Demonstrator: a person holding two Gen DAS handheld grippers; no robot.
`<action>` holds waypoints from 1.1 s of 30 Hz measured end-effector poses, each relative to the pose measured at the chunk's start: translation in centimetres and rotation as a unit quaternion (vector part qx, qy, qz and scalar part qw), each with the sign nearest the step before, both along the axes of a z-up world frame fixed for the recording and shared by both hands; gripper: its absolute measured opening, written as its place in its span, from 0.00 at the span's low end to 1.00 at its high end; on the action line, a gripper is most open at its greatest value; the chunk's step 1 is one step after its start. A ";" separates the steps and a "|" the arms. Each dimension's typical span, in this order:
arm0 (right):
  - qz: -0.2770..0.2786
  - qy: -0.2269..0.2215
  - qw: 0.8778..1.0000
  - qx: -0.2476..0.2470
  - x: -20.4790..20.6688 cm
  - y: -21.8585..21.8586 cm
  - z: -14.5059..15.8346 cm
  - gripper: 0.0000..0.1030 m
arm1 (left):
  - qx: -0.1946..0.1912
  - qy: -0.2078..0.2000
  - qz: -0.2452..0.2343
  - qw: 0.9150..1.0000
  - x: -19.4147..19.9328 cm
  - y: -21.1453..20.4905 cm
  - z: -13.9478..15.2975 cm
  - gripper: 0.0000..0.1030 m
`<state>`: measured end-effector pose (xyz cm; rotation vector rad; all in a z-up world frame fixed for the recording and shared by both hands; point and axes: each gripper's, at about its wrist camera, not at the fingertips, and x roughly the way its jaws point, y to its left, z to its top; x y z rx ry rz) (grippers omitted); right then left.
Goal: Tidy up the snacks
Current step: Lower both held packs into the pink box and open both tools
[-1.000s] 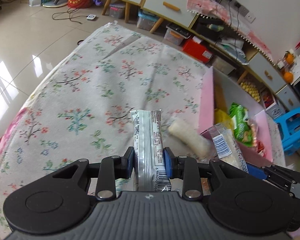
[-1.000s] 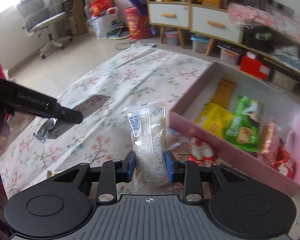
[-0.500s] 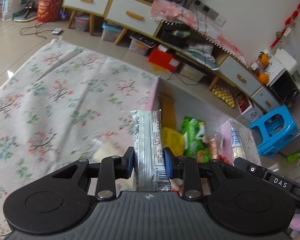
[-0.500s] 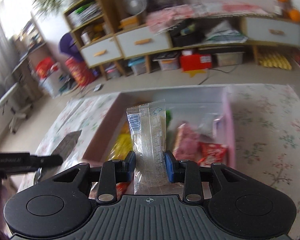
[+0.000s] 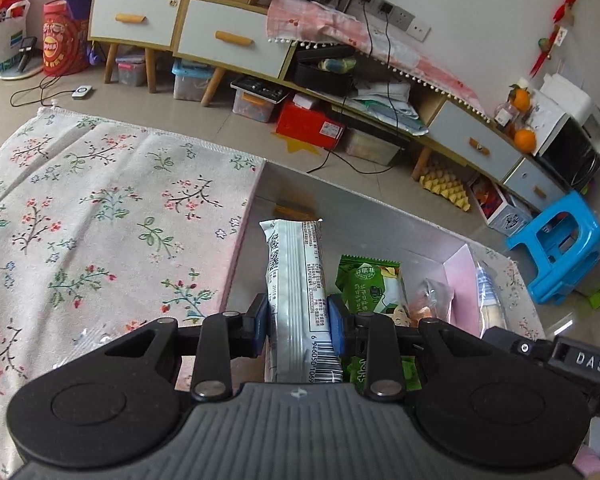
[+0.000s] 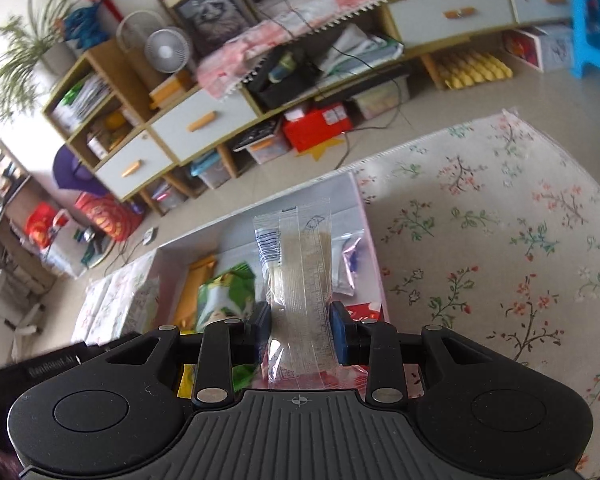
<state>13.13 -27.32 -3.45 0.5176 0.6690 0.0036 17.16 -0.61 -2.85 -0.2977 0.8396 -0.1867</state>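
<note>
Two snack packets are held, one per gripper, both over the pink box (image 5: 236,256). Left gripper (image 5: 298,322) is clamped on a white printed bar packet (image 5: 294,280), blue pads pressing both long edges, barcode end toward the camera, far end over the box's left part. Right gripper (image 6: 300,330) is clamped on a clear packet (image 6: 300,272) with a pale, tan-looking snack inside, packet upright between the pads, far end over the box's right part near the right wall. Box interior, left wrist view: green packet (image 5: 370,286) just right of the bar, a clear wrapper with orange contents (image 5: 430,300) beyond it, an orange-brown packet (image 5: 294,212) near the far wall. Right wrist view: same green packet (image 6: 226,292), a yellow-orange packet (image 6: 198,280) on its left, red wrappers (image 6: 362,312) at the near right corner, a small clear pouch (image 6: 348,264) against the right wall. Box sits on the bench, covered by a floral cloth (image 5: 100,216), which lies on both sides of the box. Beyond the bench: tiled floor, low cabinet with grey drawers (image 5: 232,42), blue stool (image 5: 556,248)
</note>
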 end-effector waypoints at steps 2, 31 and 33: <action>-0.006 0.003 1.000 0.008 0.4 0.1 -0.4 0.30 | 0.009 -0.001 -0.005 1.000 -0.1 -0.4 -0.3 0.27; 0.015 -0.014 0.998 -0.051 -1.7 2.4 2.1 0.71 | 0.062 -0.026 -0.030 0.997 -2.4 -2.0 1.4 0.80; 0.014 -0.013 0.998 -0.059 -2.2 2.5 2.3 0.73 | 0.065 -0.025 -0.031 0.997 -2.8 -2.0 1.7 0.82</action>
